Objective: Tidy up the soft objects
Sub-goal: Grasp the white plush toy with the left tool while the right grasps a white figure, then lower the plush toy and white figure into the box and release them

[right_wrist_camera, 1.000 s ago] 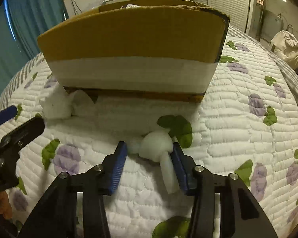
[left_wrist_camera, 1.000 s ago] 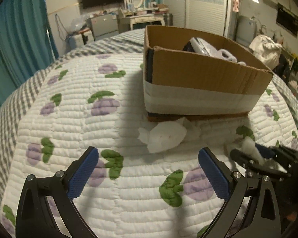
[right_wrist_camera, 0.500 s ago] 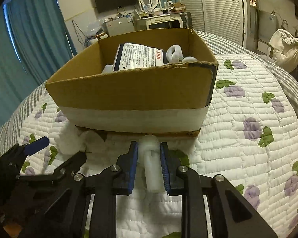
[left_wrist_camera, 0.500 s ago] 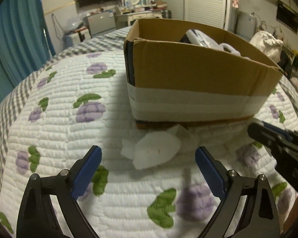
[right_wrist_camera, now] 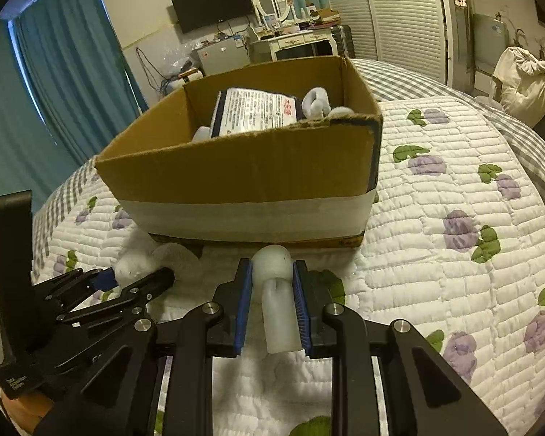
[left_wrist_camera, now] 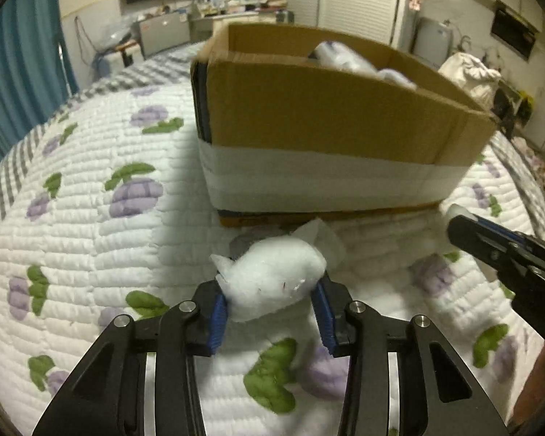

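A cardboard box (left_wrist_camera: 330, 123) (right_wrist_camera: 243, 178) stands on the quilted bed, holding a white printed packet (right_wrist_camera: 254, 112) and several white soft pieces. My left gripper (left_wrist_camera: 270, 309) is shut on a white fluffy wad (left_wrist_camera: 272, 283) just in front of the box. It also shows in the right wrist view (right_wrist_camera: 134, 279) at the left. My right gripper (right_wrist_camera: 271, 290) is shut on a white foam piece (right_wrist_camera: 276, 290), held above the quilt near the box's front. Its tip shows in the left wrist view (left_wrist_camera: 465, 225) at the right.
The bed has a white quilt (right_wrist_camera: 454, 189) with purple and green print and a grey checked cover (left_wrist_camera: 14, 167) at its edges. Teal curtains (right_wrist_camera: 54, 83), a dresser (right_wrist_camera: 294, 40) and a television (right_wrist_camera: 212, 5) stand beyond the bed.
My left gripper moved forward and closed on the white wad. My right gripper closed on the foam piece and lifted it off the quilt, so the box's inside shows.
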Demonstrator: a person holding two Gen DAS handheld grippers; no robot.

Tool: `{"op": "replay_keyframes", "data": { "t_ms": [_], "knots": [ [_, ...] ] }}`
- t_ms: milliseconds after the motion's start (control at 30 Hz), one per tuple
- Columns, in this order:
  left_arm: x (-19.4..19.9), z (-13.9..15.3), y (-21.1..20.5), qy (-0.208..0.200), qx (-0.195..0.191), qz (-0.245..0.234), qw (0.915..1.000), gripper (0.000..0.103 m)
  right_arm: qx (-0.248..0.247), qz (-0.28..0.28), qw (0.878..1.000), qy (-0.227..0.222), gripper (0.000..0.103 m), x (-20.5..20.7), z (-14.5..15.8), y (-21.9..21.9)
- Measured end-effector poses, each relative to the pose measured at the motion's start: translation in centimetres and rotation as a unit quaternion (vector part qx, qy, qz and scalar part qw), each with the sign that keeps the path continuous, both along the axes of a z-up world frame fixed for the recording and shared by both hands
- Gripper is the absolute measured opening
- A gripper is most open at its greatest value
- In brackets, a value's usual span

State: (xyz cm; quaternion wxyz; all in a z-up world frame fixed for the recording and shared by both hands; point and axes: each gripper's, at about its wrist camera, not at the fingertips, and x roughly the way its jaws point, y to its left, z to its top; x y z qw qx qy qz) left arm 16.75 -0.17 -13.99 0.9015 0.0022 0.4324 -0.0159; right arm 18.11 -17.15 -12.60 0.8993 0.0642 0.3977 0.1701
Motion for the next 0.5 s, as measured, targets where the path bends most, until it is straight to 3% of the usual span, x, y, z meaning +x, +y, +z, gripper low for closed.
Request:
{"op": "replay_keyframes", "data": {
  "t_ms": [233, 500],
  "knots": [
    [-3.0, 4.3, -1.1, -0.039, 0.008, -0.012, 0.9992, 0.04, 0.013, 0.004, 1.0, -0.018, 0.022, -2.0, 2.5, -1.4],
    [-5.1, 11.0, -2.8, -0.093, 0.027, -0.031, 0.9948, 0.04, 0.022, 0.007, 0.998, -0.058, 0.022, -5.0, 8.2, -2.9]
  ]
}}
